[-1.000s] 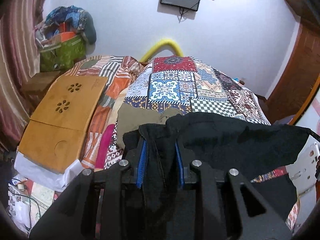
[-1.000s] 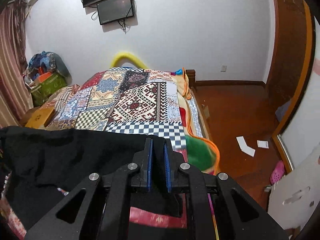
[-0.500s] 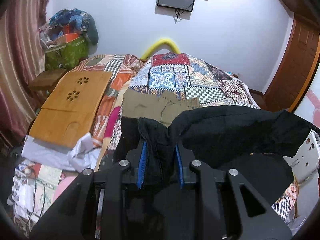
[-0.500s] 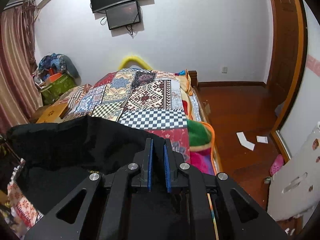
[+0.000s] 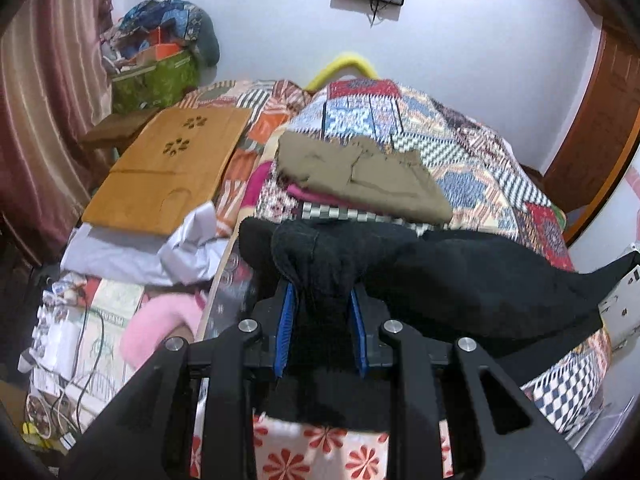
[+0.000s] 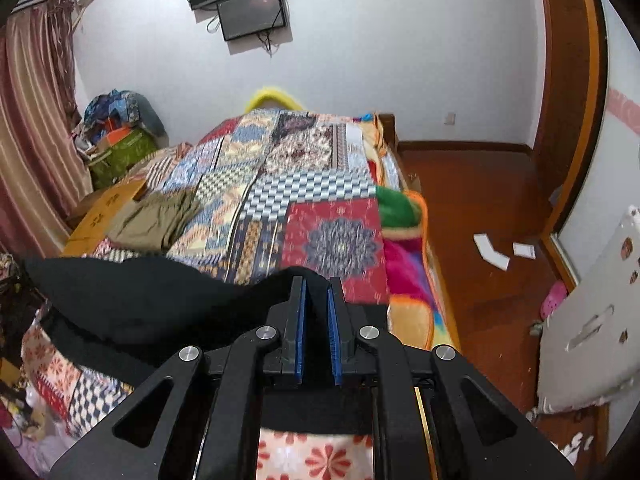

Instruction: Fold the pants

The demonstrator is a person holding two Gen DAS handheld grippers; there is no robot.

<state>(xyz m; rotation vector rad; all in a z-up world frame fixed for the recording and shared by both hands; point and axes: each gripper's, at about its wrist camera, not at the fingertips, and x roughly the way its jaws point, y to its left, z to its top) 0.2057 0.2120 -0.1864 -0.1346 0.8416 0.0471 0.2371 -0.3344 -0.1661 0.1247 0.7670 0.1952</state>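
Note:
Black pants (image 5: 472, 280) hang stretched between my two grippers above the near end of the patchwork bed (image 5: 460, 148). My left gripper (image 5: 322, 300) is shut on a bunched black edge of the pants. My right gripper (image 6: 316, 292) is shut on the other end of the pants (image 6: 132, 300), which spread to the left. Part of the cloth droops below the grippers and is hidden.
Folded olive pants (image 5: 360, 176) lie on the bed, also in the right wrist view (image 6: 156, 216). A wooden lap table (image 5: 168, 172) lies to the left. Clutter and cables (image 5: 72, 360) cover the floor on the left. A wooden floor with papers (image 6: 492, 256) is on the right.
Both grippers have risen and pulled back from the bed with the black pants in them. More of the bed and the olive pants shows now.

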